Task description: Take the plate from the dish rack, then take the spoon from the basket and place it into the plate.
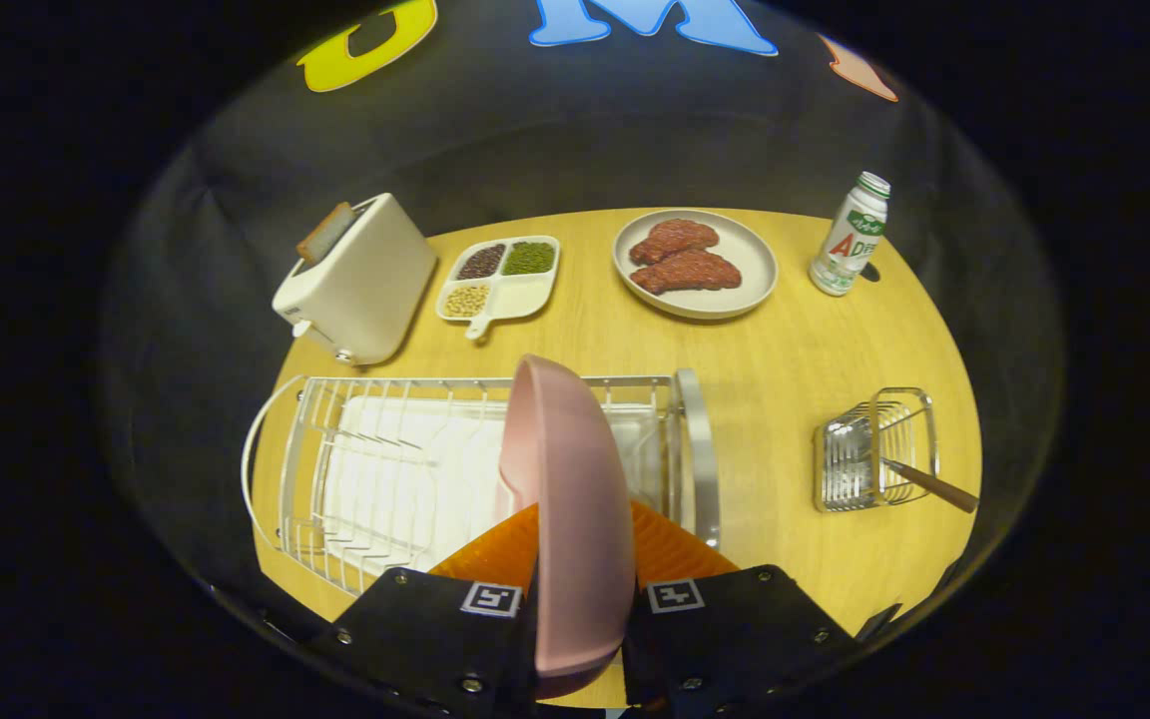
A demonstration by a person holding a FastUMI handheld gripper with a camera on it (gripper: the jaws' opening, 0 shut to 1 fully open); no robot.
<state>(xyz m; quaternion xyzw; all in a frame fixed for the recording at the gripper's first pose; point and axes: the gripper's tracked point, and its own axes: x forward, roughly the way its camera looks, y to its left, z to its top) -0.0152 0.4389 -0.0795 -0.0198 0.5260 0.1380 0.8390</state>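
Pinched between my gripper fingers, the pink plate stands on edge, its long axis running from the fingers up and away toward the far side of the table, its hollow face turned toward the dish rack; both fingers are closed against it, one on each face, and its lower rim is cut off from my sight down between them. I see the plate over the right end of the rack, and I cannot tell whether its far rim is touching the wires or clear of them. White tray lining shows through the rack's bars, part of it hidden behind the plate. Off to the right, well apart on the round wooden table, a small wire basket holds the spoon, whose brown handle leans out to the right over the basket's rim; the bowl end is lost inside the wires. Beyond the rack stand a white toaster with a slice in its slot, a divided dish of beans, a grey plate of meat and a small bottle.
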